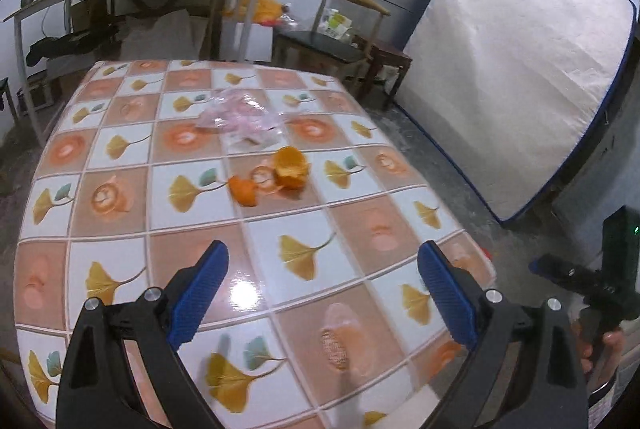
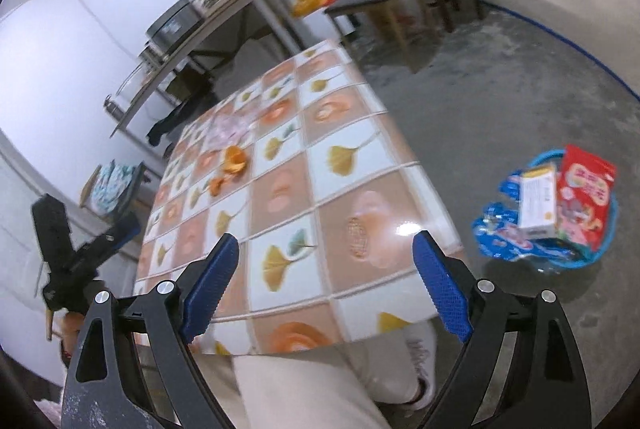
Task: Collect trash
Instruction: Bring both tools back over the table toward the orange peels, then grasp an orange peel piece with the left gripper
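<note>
Left tongs [image 1: 322,283] and right tongs [image 2: 326,279] both spread wide and empty over the patterned desk [image 1: 120,189], orange peel [image 1: 276,175] mid-desk, crumpled clear plastic bag [image 1: 244,113] beyond it, contents unclear, blue basket [image 2: 548,205] of packets on the floor, partly blurred.

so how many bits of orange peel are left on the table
3. A big cupped piece near the table's middle, a small curl touching its left side, and a wedge just left of that. More may hide under the plastic bag.
</note>
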